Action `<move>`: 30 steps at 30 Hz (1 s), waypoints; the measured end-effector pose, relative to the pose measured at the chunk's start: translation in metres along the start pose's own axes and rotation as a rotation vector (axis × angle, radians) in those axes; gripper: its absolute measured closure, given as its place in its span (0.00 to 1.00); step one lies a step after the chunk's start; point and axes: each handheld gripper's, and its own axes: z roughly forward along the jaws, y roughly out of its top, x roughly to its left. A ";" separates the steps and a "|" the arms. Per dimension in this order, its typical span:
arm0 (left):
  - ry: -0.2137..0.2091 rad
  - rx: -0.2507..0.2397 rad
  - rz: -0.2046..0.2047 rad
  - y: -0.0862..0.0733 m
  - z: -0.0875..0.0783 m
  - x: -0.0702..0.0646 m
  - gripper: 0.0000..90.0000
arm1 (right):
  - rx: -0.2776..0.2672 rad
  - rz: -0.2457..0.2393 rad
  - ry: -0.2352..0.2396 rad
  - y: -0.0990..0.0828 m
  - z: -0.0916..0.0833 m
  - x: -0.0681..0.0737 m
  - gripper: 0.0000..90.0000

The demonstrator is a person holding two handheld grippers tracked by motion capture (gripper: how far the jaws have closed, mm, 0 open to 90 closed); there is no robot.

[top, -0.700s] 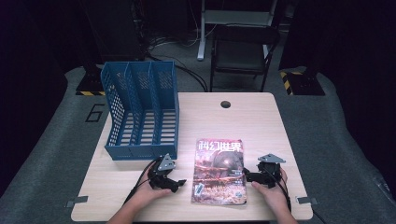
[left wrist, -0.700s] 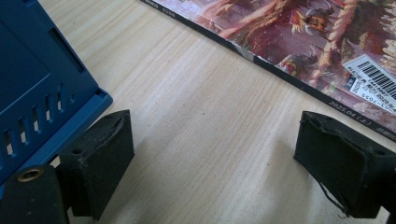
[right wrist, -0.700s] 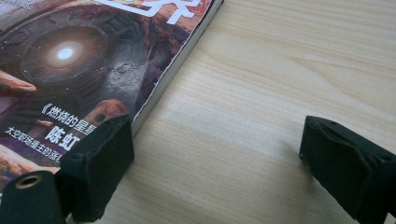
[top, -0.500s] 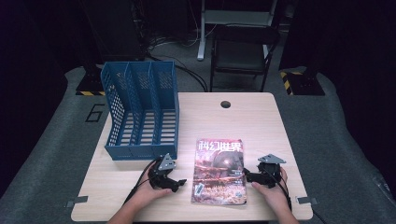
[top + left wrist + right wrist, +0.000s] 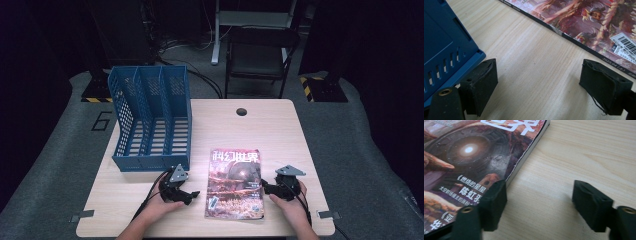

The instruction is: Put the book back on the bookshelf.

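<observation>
High view puts the magazine (image 5: 235,184) flat at the table's (image 5: 280,135) near edge, our left gripper (image 5: 186,194) at its 9 o'clock and our right gripper (image 5: 266,187) at its 3 o'clock, both spread wide and empty. We judge the pickup is in hand: slide one right jaw under the fore-edge before closing. The blue file rack (image 5: 150,120) waits at 10 o'clock.

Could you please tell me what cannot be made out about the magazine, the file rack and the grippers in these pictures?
- Glossy red-brown magazine: the barcode label's print is too small in the high view and cut off by the edge in the left gripper view.
- Blue plastic three-slot file rack: in the left gripper view the frame cuts off all but a corner.
- Right gripper: whether its left jaw touches the cover is unclear.
</observation>
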 end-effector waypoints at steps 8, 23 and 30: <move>0.000 0.000 0.000 0.000 0.000 0.000 0.16 | 0.046 -0.002 0.004 0.006 -0.004 0.000 0.44; 0.000 0.000 0.000 0.000 0.000 0.000 0.16 | 0.021 0.130 0.123 0.017 -0.015 0.007 0.41; 0.022 0.008 -0.018 0.002 0.000 -0.003 0.17 | 0.050 0.096 0.150 0.017 -0.010 0.025 0.38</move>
